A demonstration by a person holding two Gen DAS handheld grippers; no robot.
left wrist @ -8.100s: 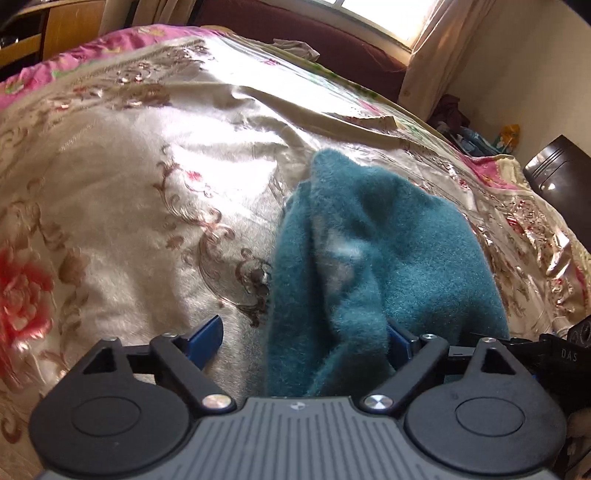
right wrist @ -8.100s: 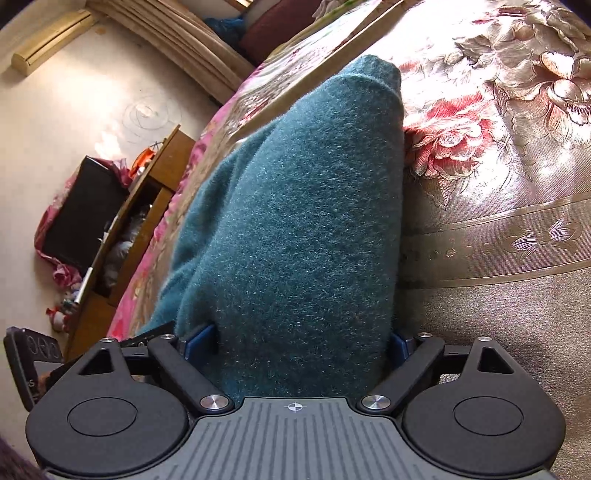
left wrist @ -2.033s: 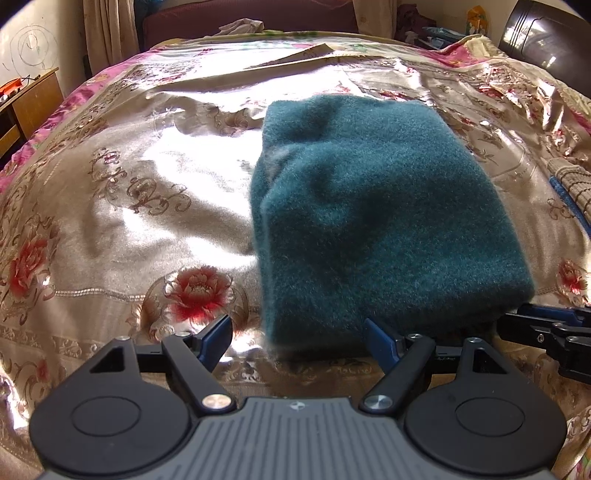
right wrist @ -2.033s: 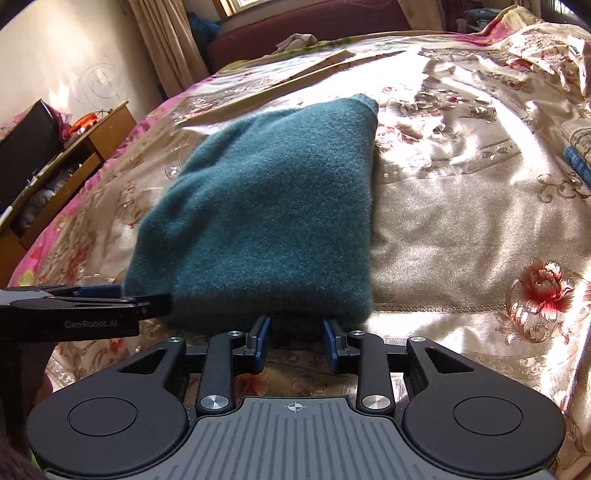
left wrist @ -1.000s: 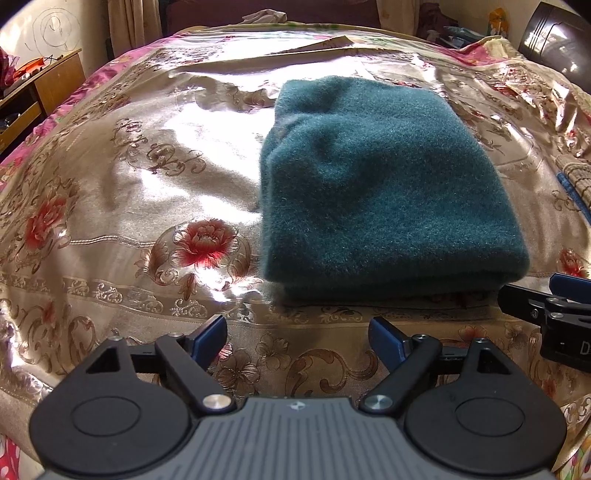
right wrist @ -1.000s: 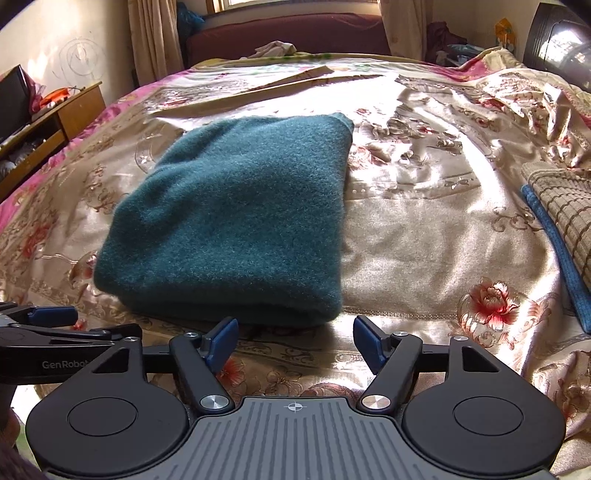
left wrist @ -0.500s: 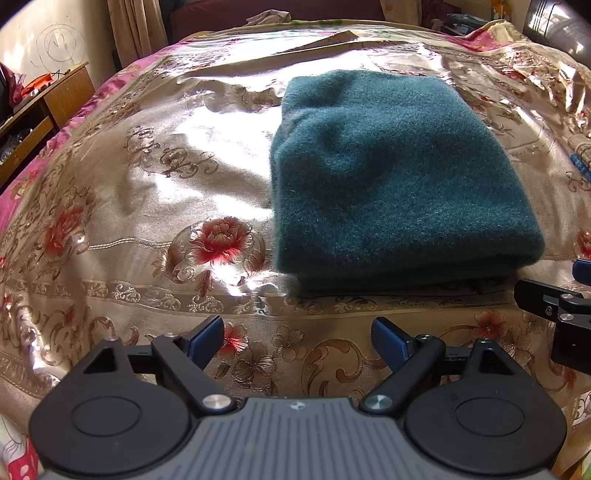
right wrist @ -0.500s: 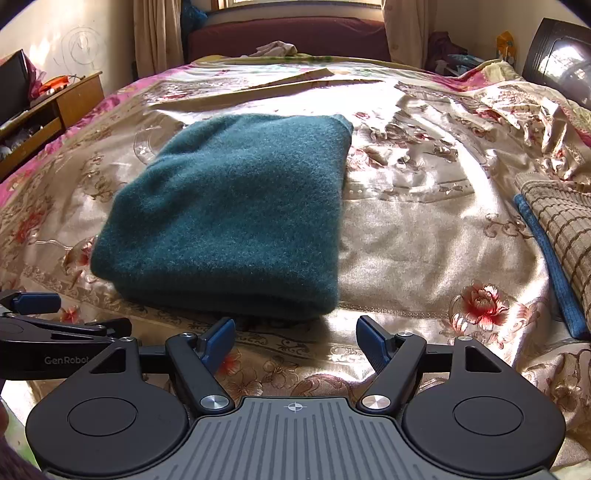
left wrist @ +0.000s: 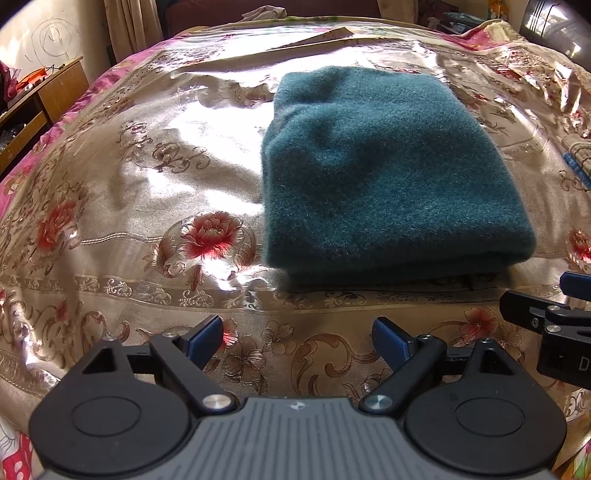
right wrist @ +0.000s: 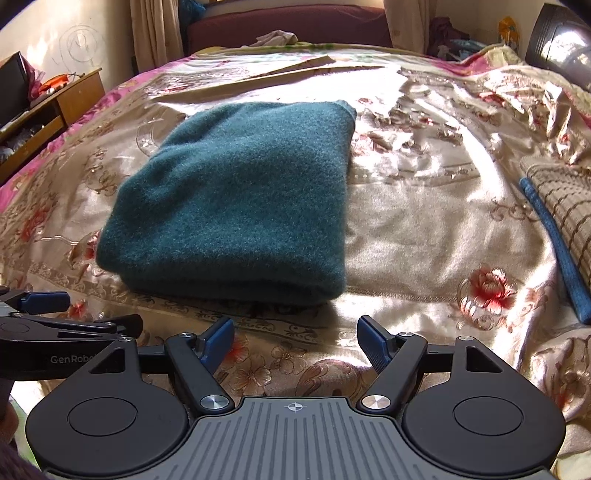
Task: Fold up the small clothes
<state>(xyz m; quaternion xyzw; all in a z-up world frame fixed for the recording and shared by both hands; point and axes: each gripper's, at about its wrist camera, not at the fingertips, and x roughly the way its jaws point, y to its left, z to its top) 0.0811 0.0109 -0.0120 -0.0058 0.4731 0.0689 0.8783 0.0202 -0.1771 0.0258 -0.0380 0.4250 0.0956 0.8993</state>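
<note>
A teal fuzzy garment (left wrist: 384, 173) lies folded into a thick rectangle on the gold floral bedspread (left wrist: 155, 192); it also shows in the right wrist view (right wrist: 240, 199). My left gripper (left wrist: 297, 334) is open and empty, a short way back from the garment's near edge. My right gripper (right wrist: 295, 338) is open and empty, also just short of the near edge. The right gripper's fingers (left wrist: 576, 284) show at the right edge of the left view; the left gripper's fingers (right wrist: 44, 297) show at the left edge of the right view.
A folded checked cloth with a blue edge (right wrist: 561, 218) lies on the bed at the right. A wooden cabinet (right wrist: 48, 107) stands left of the bed. A dark sofa (right wrist: 288, 26) and curtains are at the far end. A dark cabinet (right wrist: 561, 40) is far right.
Both grippers have let go of the garment and drawn back from it. The right gripper went from nearly shut to open. The folded garment stays in place.
</note>
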